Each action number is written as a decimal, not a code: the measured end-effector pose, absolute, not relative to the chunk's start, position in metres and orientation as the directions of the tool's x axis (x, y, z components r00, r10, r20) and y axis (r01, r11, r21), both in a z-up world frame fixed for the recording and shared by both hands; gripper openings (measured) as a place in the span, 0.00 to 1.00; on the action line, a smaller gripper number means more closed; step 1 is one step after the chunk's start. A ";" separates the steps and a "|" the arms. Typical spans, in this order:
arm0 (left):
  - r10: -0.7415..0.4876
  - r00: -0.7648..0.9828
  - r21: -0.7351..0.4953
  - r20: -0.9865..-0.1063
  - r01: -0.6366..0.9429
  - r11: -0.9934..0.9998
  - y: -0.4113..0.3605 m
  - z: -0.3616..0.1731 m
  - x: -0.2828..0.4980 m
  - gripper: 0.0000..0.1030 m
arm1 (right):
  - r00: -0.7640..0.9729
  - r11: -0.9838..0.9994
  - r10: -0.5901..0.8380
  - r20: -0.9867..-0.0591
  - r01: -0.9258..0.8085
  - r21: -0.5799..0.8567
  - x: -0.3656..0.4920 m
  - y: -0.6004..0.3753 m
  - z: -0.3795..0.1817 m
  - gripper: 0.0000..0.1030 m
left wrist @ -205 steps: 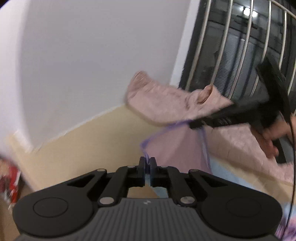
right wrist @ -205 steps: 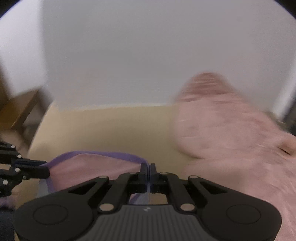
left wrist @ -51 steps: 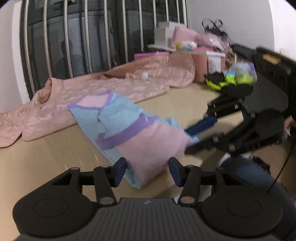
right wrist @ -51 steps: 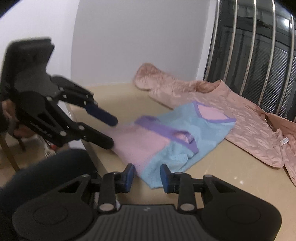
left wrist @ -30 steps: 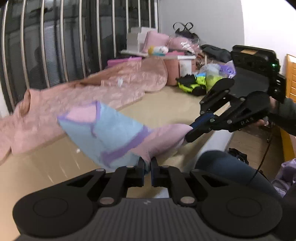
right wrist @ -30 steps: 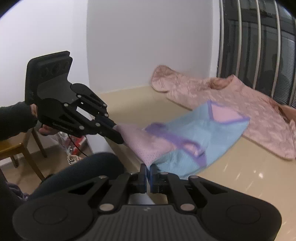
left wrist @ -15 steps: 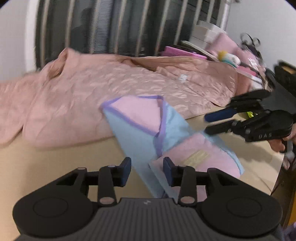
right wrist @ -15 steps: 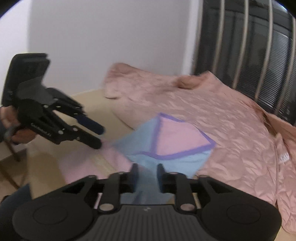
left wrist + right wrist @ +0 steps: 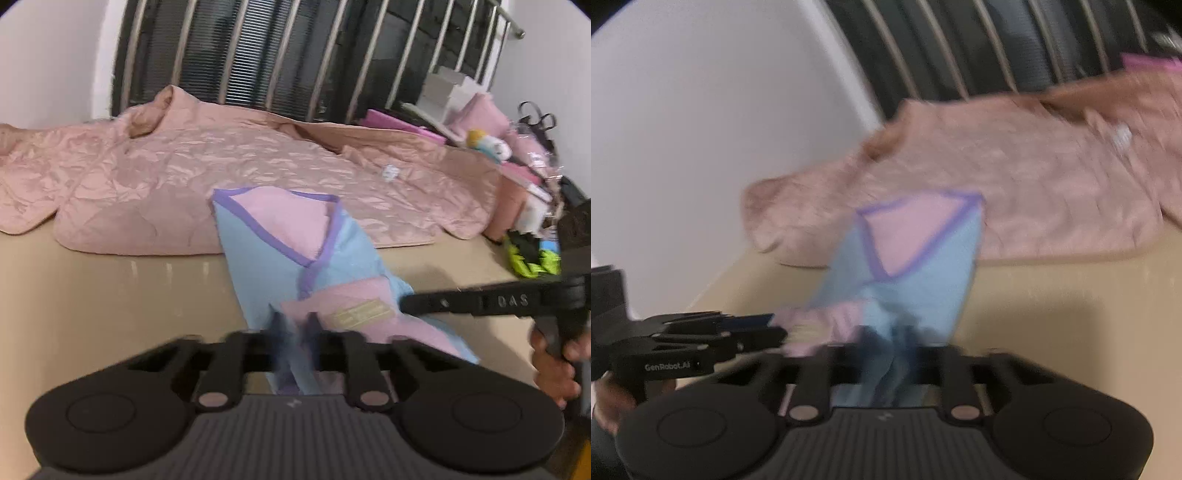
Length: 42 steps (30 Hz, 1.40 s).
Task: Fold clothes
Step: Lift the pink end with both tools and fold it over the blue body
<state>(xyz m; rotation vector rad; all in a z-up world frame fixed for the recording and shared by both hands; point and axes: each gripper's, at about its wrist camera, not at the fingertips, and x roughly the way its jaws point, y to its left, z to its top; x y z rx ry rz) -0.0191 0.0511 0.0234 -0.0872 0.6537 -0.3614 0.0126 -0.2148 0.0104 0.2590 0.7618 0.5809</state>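
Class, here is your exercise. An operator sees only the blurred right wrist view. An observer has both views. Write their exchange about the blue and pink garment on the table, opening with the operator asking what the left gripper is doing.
Operator: My view is smeared. Has the left gripper got cloth?
Observer: The left gripper jaws are closing, with the blue and pink garment between them.
Operator: Anything on the pink panel?
Observer: A tan label, close beside the right gripper tip.
Operator: What lies beyond the quilted pink garment?
Observer: At its right end, boxes and a plush toy.
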 end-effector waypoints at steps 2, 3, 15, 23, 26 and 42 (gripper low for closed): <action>-0.336 0.750 -0.163 -0.569 0.298 0.941 0.048 0.021 -0.025 0.19 | 0.587 0.834 0.552 -0.593 -0.382 0.398 0.010 -0.212 0.004 0.01; -0.329 0.762 -0.146 -0.558 0.300 0.943 0.047 0.021 -0.030 0.23 | 0.602 0.847 0.532 -0.596 -0.391 0.361 0.004 -0.210 0.006 0.01; -0.402 0.814 0.260 -0.421 0.532 0.806 0.042 0.028 -0.128 0.61 | 0.628 0.580 0.583 -0.515 -0.766 -0.278 -0.116 -0.188 0.030 0.42; -0.377 0.783 0.363 -0.495 0.580 0.730 0.011 0.007 -0.112 0.38 | 0.652 0.497 0.508 -0.563 -0.756 -0.427 -0.098 -0.156 0.005 0.11; -0.374 0.756 0.305 -0.537 0.588 0.749 0.019 0.006 -0.103 0.11 | 0.630 0.513 0.531 -0.566 -0.771 -0.377 -0.101 -0.161 0.006 0.05; -0.576 0.595 -0.025 -0.561 0.683 0.730 0.047 0.080 -0.074 0.05 | 0.478 0.539 0.712 -0.514 -0.842 -0.037 -0.098 -0.218 0.072 0.02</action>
